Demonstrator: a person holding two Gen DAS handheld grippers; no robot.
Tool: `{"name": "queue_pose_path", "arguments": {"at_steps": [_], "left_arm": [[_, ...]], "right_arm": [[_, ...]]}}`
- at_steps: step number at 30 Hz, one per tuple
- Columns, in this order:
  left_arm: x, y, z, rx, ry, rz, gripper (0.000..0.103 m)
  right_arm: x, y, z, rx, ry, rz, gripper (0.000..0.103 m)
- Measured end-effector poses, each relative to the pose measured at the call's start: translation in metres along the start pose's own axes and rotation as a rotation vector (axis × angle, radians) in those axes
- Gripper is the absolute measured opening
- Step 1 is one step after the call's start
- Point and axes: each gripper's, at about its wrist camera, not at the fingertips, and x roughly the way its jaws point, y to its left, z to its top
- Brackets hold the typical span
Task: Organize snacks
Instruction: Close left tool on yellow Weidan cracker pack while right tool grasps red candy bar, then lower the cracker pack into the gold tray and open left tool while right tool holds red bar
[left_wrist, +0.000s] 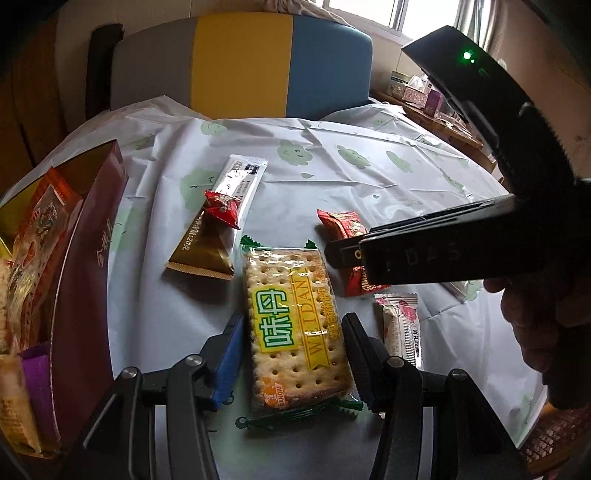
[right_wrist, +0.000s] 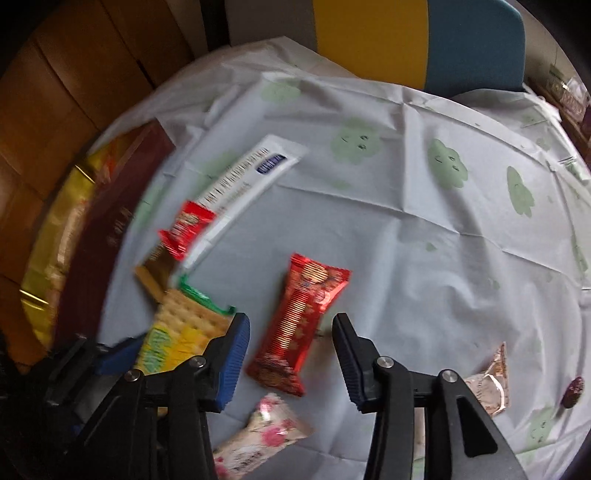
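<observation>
Right hand-held gripper (right_wrist: 291, 354) released, straddling red packet (right_wrist: 298, 326); packet's long axis runs along fingers. Left hand-held gripper (left_wrist: 295, 354) grasping cracker pack (left_wrist: 295, 328).

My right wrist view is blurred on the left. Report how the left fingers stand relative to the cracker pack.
Observer: The left gripper straddles the cracker pack, one finger along each long side. Whether they press it, I cannot tell.
Operator: Now describe the box.
Observer: The box already holds several packets standing inside, with a purple wrapper nearest the camera.
</observation>
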Motion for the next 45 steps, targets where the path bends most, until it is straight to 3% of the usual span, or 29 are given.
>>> {"name": "queue_pose_path", "arguments": {"at_steps": [2, 3, 13, 19, 25, 29, 35, 40, 45], "left_arm": [[0.0, 0.0, 0.0, 0.003, 0.001, 0.0, 0.053], [0.0, 0.001, 0.0, 0.0, 0.002, -0.002, 0.052], [-0.021, 0.001, 0.007, -0.016, 0.004, -0.008, 0.05], [-0.064, 0.014, 0.017, -0.055, -0.073, -0.005, 0.051], [-0.1, 0.052, 0.017, -0.15, -0.123, 0.017, 0.051], [-0.117, 0.086, 0.01, -0.219, -0.143, 0.077, 0.051], [-0.134, 0.162, -0.005, -0.425, -0.15, 0.165, 0.051], [-0.138, 0.21, -0.019, -0.612, -0.137, 0.172, 0.051], [-0.139, 0.223, -0.02, -0.637, -0.126, 0.197, 0.051]], "right_arm": [[0.0, 0.0, 0.0, -0.022, -0.015, -0.04, 0.024], [0.0, -0.001, -0.001, -0.022, -0.015, -0.055, 0.022], [0.004, -0.011, -0.004, -0.025, -0.011, -0.004, 0.022], [0.004, -0.003, -0.007, -0.076, -0.029, -0.045, 0.022], [0.006, 0.007, -0.009, -0.119, -0.048, -0.086, 0.022], [0.006, 0.008, -0.01, -0.13, -0.058, -0.099, 0.022], [0.005, 0.009, -0.011, -0.131, -0.063, -0.104, 0.022], [0.004, 0.009, -0.01, -0.132, -0.063, -0.105, 0.022], [0.005, 0.01, -0.01, -0.135, -0.064, -0.111, 0.022]]}}
